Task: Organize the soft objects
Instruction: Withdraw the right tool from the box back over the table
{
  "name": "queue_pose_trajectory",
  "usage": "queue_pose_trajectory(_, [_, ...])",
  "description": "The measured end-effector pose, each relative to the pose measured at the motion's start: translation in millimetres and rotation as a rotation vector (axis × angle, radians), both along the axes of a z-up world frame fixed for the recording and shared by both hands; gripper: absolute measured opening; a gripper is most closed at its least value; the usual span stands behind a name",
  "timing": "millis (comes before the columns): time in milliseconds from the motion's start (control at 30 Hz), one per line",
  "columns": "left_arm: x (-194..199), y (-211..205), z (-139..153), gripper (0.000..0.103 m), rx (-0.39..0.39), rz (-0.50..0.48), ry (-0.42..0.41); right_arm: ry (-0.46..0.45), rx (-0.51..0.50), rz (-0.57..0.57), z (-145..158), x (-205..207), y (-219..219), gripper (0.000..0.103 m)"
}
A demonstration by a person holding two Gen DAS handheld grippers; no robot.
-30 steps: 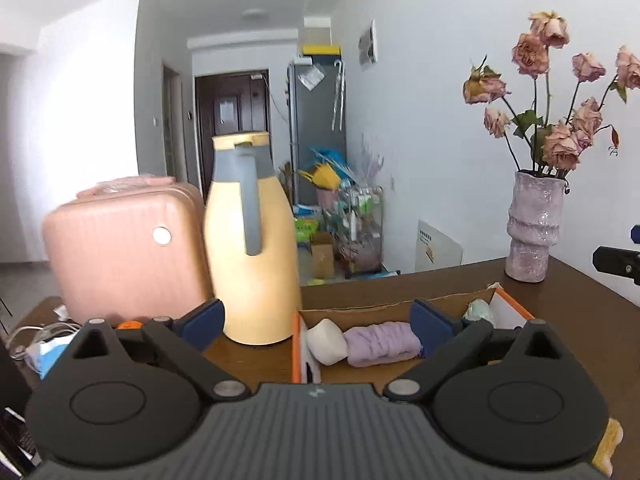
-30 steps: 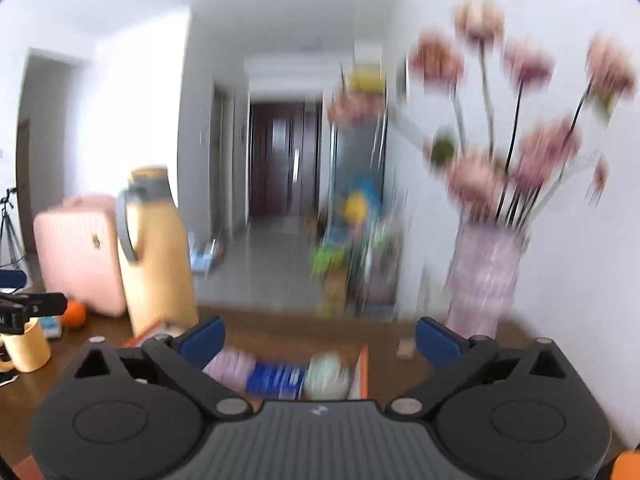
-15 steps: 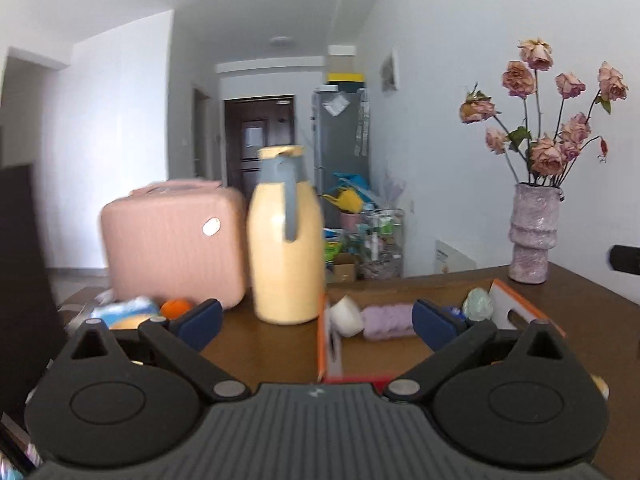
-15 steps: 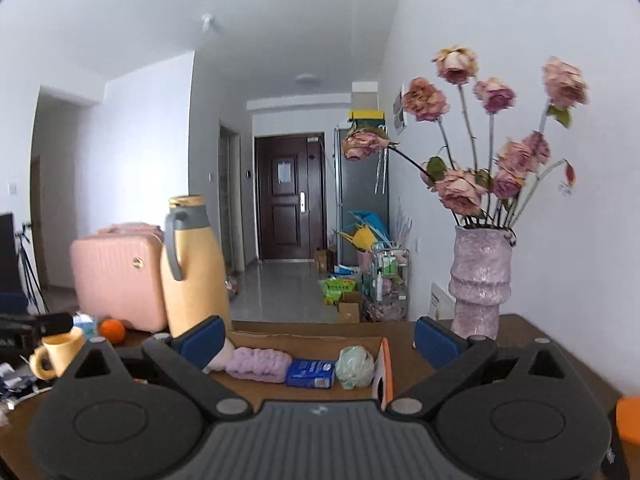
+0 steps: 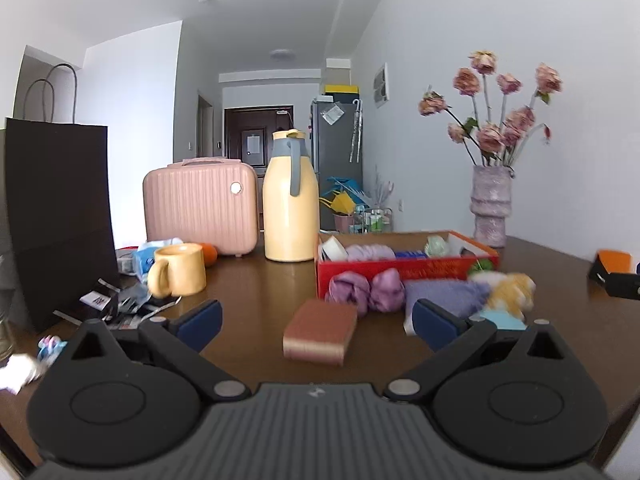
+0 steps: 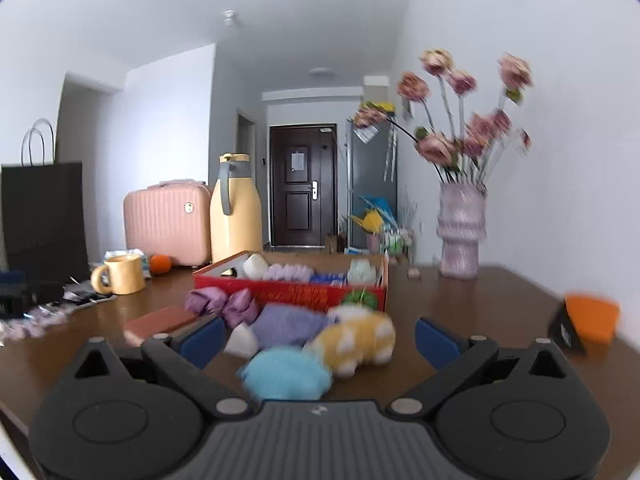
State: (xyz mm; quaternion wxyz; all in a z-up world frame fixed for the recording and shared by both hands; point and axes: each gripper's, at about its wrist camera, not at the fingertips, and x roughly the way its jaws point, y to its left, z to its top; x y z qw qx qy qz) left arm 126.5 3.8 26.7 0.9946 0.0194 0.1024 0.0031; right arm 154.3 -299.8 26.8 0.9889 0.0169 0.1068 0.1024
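Right gripper point(image 6: 318, 338): jaws wide apart, empty; blue toy point(image 6: 286, 376) lies just ahead between them, nearest of the pile
Left gripper point(image 5: 316, 320): jaws wide, empty; sponge point(image 5: 320, 330) straight ahead, long axis crosswise
Box point(image 6: 288, 290): beyond pile; partly filled

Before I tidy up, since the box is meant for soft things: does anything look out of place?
Yes. Several soft items lie loose on the table in front of the red box: a brown sponge, purple cloths, a yellow plush and a blue one.
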Motion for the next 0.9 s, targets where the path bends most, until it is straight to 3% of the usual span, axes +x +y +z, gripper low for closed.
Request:
queue_pose_trajectory(100, [-25,-2,-6,0.103,-0.003,-0.016,0.014,0.035,0.053,0.036,-13,-35,-2,0.102])
queue_pose_trajectory(300, [-42,-4,-4,0.103,0.021,-0.021,0.008,0.045,-0.001,0.051,-21,-68,8,0.102])
queue_pose_trajectory(533, [-34,-5,-6,0.103,0.008,-0.019,0.025,0.048,0.019,0.073,-19,-58,17,0.102])
queue_pose_trajectory(700, [-13,-7,-13,0.103,-0.002,-0.020,0.081,0.069,0.030,0.056,-20,-46,16,0.101])
queue_pose_trajectory(900, [29,-6,-20,0.103,-0.013,0.001,0.146,0.128,0.047,0.086,-21,-16,17,0.092])
